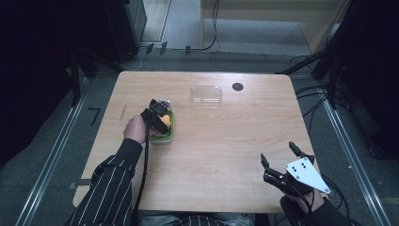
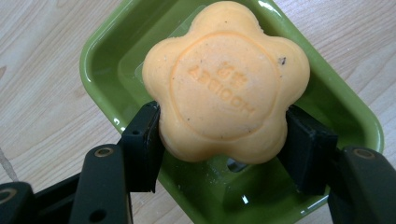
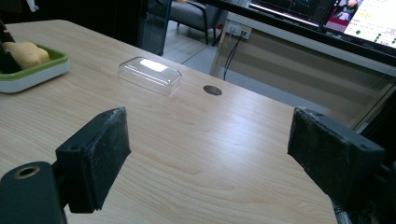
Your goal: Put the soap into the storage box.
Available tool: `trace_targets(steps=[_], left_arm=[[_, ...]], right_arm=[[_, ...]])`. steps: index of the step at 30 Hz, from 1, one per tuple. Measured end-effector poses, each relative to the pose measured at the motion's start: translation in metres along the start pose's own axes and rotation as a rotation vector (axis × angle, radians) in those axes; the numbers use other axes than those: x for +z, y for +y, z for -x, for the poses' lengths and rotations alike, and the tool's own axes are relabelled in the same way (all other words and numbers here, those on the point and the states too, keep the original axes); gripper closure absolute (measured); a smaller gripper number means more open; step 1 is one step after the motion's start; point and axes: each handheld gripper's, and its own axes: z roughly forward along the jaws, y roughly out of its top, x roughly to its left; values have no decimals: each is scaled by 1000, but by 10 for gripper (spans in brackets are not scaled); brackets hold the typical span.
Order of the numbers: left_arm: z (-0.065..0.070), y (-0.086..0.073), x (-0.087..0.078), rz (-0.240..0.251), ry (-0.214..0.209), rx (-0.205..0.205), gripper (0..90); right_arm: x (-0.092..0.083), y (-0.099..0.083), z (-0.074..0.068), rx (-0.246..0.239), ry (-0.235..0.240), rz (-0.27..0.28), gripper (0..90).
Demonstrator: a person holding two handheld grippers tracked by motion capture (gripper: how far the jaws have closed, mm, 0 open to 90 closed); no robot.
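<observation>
An orange flower-shaped soap (image 2: 224, 84) with stamped lettering sits in a green soap dish (image 2: 102, 60). My left gripper (image 2: 222, 140) is shut on the soap, one black pad pressing each side of its lower half. From above, the left gripper (image 1: 160, 117) points down over the dish (image 1: 172, 134) on the left half of the table, and a sliver of the soap (image 1: 165, 121) shows. My right gripper (image 1: 277, 153) rests near the front right corner, open, with nothing between its jaws. Its own view shows the right gripper (image 3: 208, 144) over bare wood, with the dish (image 3: 32, 77) and soap (image 3: 28, 53) far left.
A clear plastic lid (image 1: 206, 94) lies at the back middle of the wooden table (image 1: 226, 141), next to a dark cable hole (image 1: 237, 86). The lid (image 3: 150, 73) and the hole (image 3: 212, 90) also lie ahead of the right gripper. Cables run on the floor around the table.
</observation>
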Motion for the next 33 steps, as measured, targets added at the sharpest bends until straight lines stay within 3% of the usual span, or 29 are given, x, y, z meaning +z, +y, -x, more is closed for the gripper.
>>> trace_targets(steps=[17, 22, 26, 33], left_arm=[[0, 0, -3, -15, 3, 15, 288], [-1, -3, -9, -30, 17, 6, 199], [-2, -6, -12, -48, 6, -2, 139], [-3, -11, -20, -63, -12, -10, 111]], right_arm=[[-2, 0, 1, -3, -7, 6, 134], [-1, 0, 0, -1, -4, 5, 134], [-2, 0, 0, -4, -2, 5, 134], [-3, 1, -1, -3, -7, 7, 134]])
